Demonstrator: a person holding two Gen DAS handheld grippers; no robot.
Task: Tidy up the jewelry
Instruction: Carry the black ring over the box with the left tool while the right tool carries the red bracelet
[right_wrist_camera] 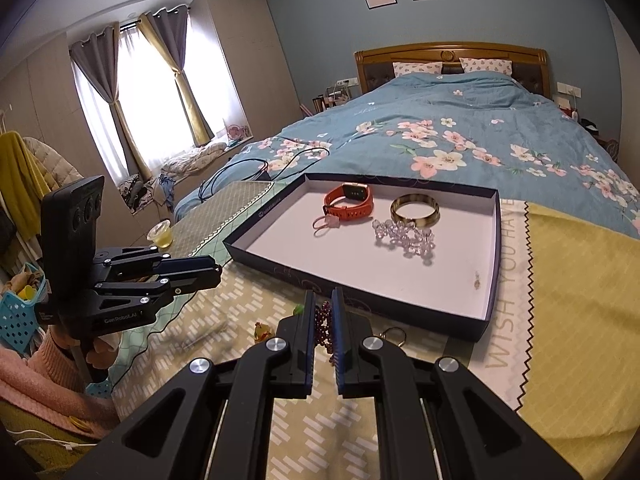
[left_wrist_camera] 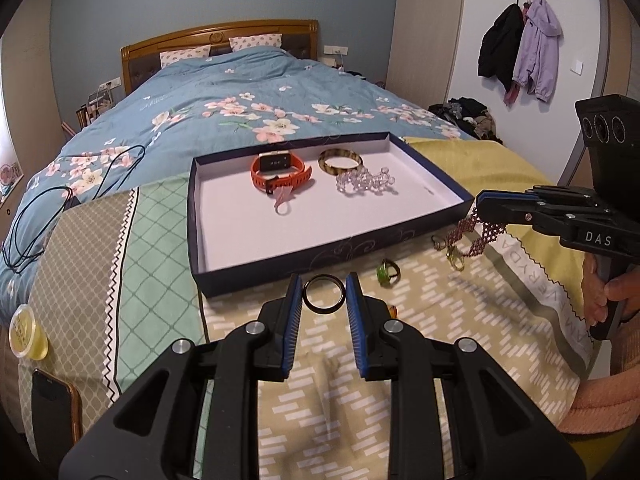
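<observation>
A dark blue tray [left_wrist_camera: 280, 258] [right_wrist_camera: 494, 264] with a white floor lies on the bed. In it are an orange watch [left_wrist_camera: 280, 172] [right_wrist_camera: 350, 202], a tortoiseshell bangle [left_wrist_camera: 340, 161] [right_wrist_camera: 415, 209], a clear bead bracelet [left_wrist_camera: 366, 182] [right_wrist_camera: 404, 236] and a small pink ring [left_wrist_camera: 281, 204] [right_wrist_camera: 324, 224]. My left gripper [left_wrist_camera: 323, 300] [right_wrist_camera: 218, 270] is shut on a black ring [left_wrist_camera: 323, 294], just in front of the tray. My right gripper [right_wrist_camera: 323, 320] [left_wrist_camera: 478, 206] is shut on a dark red bead bracelet [right_wrist_camera: 325, 330] [left_wrist_camera: 476, 234], at the tray's near right corner.
A green ring [left_wrist_camera: 388, 272] and other small pieces [left_wrist_camera: 454, 258] lie on the patterned cloth [left_wrist_camera: 400, 360] before the tray. A phone [left_wrist_camera: 52, 408] and a yellow cup [left_wrist_camera: 26, 332] [right_wrist_camera: 161, 234] lie to the left. Black cables [left_wrist_camera: 60, 192] cross the blue quilt.
</observation>
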